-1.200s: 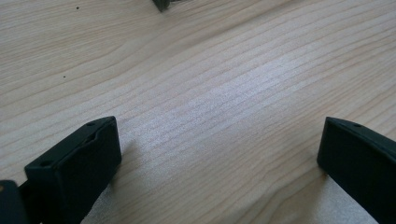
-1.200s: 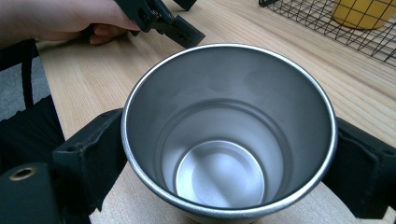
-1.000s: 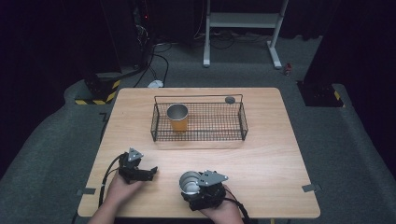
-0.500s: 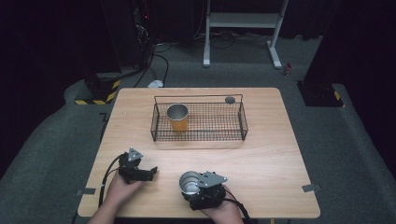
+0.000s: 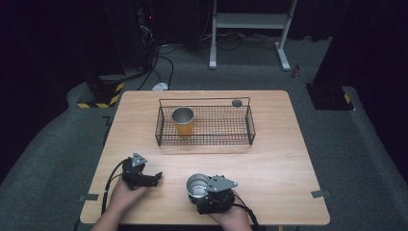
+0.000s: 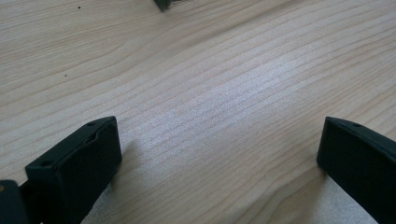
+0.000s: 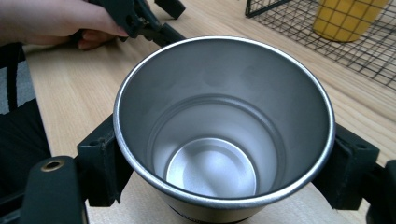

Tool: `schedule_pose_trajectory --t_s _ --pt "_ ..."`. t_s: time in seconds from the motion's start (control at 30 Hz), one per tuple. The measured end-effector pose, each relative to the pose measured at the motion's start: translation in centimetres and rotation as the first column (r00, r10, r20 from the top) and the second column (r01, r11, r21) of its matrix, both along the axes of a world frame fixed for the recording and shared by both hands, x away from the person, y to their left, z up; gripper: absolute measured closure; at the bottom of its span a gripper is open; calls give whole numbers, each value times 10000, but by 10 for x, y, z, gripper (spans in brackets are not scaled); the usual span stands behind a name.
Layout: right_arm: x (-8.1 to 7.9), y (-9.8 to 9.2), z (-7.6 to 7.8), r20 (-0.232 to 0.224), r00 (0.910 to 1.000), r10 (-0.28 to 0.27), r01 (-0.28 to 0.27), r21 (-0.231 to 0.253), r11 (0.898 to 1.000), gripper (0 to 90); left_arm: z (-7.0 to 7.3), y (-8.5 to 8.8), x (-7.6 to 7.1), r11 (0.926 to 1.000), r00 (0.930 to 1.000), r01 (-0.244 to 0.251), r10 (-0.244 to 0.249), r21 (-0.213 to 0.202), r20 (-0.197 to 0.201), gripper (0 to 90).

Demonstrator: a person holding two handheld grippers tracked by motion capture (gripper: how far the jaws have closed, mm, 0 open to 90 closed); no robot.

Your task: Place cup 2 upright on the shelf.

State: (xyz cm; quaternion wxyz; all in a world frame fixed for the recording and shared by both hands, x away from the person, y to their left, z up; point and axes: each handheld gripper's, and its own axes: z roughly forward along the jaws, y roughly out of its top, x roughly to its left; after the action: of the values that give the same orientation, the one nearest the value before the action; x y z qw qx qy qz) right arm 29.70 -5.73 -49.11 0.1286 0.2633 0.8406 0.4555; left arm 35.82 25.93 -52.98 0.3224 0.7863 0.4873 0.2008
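Right tongs (image 5: 198,186) clasping steel cup (image 7: 224,126), yellow cup (image 5: 183,121) in wire basket (image 5: 250,126) beyond

A cup (image 5: 183,120) stands in the basket (image 5: 250,126) at its left end — behind both grippers.

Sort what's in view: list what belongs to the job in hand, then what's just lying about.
In hand:
right gripper, shut on the steel cup
wire basket
yellow cup standing in the basket
left gripper, open over bare table

Lying about:
small dark disc behind the basket
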Motion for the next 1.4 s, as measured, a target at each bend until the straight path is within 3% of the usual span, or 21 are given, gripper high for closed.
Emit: schedule_pose_trajectory --t_s 0.2,0.33,0.83,1.23,1.4 --pt "5 -7 0 223 9994 -246 248 -80 9997 185 0 0 0 10000 10000 21 -21 -1 12 2" --pt "12 -16 2 169 9979 -621 618 160 9980 185 0 0 0 10000 10000 -28 28 21 32 2" --pt "22 -41 6 449 9850 -1668 1654 339 9857 185 0 1 -1 10000 9999 -6 6 10 151 31" --pt "32 -52 9 630 9652 -2536 2512 440 9669 185 0 0 -3 9999 9997 -144 145 -26 187 35" --pt "43 -56 7 554 9547 -2925 2917 222 9562 186 0 0 -3 9999 9997 -143 143 -25 188 35"
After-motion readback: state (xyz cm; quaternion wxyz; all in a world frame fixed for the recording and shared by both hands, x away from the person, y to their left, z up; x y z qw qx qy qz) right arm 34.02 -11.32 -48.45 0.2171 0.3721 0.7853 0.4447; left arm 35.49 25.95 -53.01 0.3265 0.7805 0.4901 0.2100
